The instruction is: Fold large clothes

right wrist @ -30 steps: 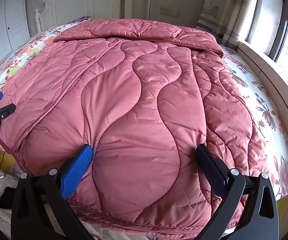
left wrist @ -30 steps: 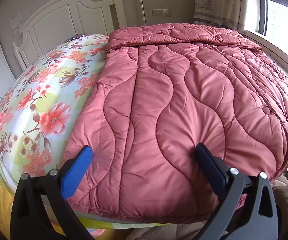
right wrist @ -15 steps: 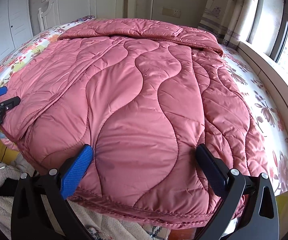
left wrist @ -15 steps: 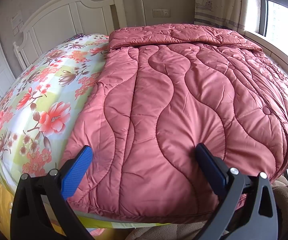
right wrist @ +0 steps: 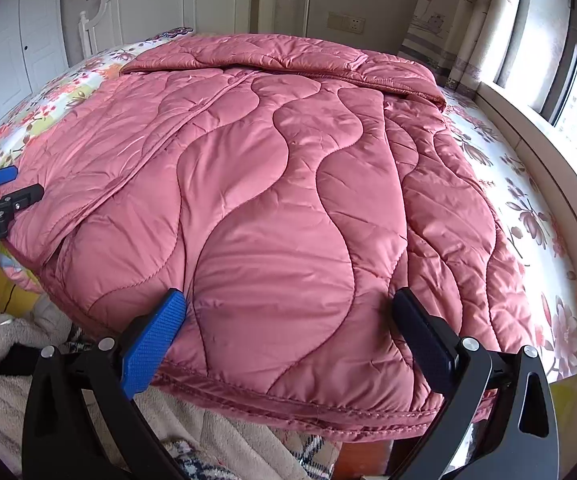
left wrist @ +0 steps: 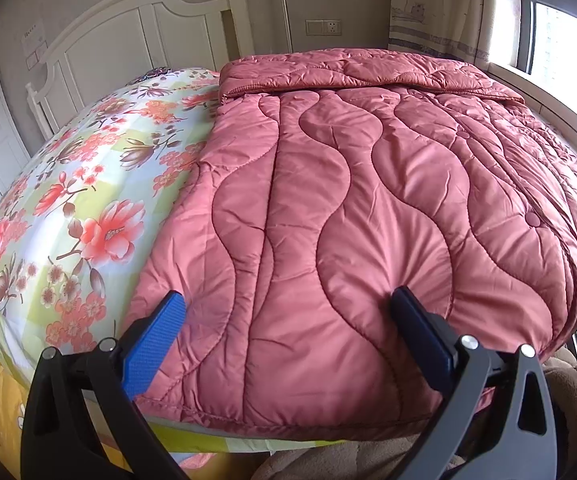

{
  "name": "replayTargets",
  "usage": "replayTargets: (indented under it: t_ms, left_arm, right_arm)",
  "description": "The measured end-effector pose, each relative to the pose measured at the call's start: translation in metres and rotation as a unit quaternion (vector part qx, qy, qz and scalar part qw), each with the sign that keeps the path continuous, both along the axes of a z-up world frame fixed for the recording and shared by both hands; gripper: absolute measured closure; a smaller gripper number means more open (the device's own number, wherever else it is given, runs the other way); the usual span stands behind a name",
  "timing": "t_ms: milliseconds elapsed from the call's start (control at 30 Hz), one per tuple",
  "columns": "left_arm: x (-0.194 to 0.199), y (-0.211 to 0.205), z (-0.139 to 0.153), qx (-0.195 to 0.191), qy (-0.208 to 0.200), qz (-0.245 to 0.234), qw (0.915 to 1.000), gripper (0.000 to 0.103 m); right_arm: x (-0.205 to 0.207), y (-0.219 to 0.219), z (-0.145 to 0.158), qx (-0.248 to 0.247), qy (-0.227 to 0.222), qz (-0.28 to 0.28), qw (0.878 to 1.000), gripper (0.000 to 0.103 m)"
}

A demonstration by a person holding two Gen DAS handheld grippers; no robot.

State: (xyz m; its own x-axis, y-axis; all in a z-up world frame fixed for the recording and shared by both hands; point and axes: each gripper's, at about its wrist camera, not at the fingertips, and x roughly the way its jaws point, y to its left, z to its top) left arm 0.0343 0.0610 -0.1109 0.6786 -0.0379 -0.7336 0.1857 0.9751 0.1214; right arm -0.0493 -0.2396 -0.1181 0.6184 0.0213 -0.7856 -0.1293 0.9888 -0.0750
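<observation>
The left gripper (left wrist: 284, 332) is held with its jaws spread wide and nothing between them, poised just above the near-left part of the pink quilted coat (left wrist: 368, 220); the right gripper (right wrist: 286, 332) is likewise gaping and empty, hovering over the near-right part of the same garment (right wrist: 272, 208), and the left tool can be made out at the far left edge of the right wrist view, beside the coat's side. The coat is spread flat along the bed, its near hem (right wrist: 288, 400) hanging slightly over the foot edge and its far end already turned back on itself into a thick band (left wrist: 348, 68) near the white headboard (left wrist: 136, 36). The floral bedsheet (left wrist: 80, 208) is left bare on both sides of it. The garment is judged to be soft, puffy and bulky rather than heavy, with a satiny shell that is likely to slip between smooth pads (the sheen and fine creases suggest as much), so a deep bite is called for, not a pinch of loose fabric. The firmest places to be taken hold of appear to be the stitched hem and the 2 near corners, where padding is thin and seams give the jaws something to catch. Beige fleecy fabric (right wrist: 16, 360) is seen below the bed edge, close to the hem.
</observation>
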Motion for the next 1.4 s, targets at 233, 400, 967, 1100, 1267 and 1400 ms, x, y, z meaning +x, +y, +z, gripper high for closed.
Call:
replayTargets:
  t_ms: [233, 400, 967, 1100, 1267, 1400]
  left_arm:
    - [-0.007, 0.006, 0.002, 0.006, -0.006, 0.006, 1.0, 0.002]
    - [-0.01, 0.03, 0.011, -0.029, -0.018, 0.025, 0.9991, 0.002]
    - [-0.023, 0.041, 0.0, -0.094, -0.002, -0.013, 0.9955, 0.038]
    - [-0.028, 0.031, 0.004, -0.115, 0.002, -0.052, 0.992, 0.084]
    - [-0.051, 0.053, 0.036, -0.195, -0.031, -0.067, 0.9779, 0.087]
    - [-0.099, 0.096, 0.084, -0.269, -0.077, -0.09, 0.9557, 0.087]
  right_arm:
    - [-0.01, -0.01, 0.019, -0.017, -0.025, -0.004, 1.0, 0.005]
    - [-0.005, -0.065, 0.031, 0.003, -0.044, -0.089, 0.995, 0.005]
    - [-0.024, -0.101, 0.002, 0.117, -0.036, -0.067, 0.99, 0.05]
    - [-0.028, -0.084, 0.004, 0.125, -0.056, -0.053, 0.989, 0.076]
    - [-0.043, -0.093, 0.023, 0.174, -0.075, -0.054, 0.98, 0.08]
    - [-0.095, -0.089, 0.076, 0.206, -0.118, 0.018, 0.971, 0.082]
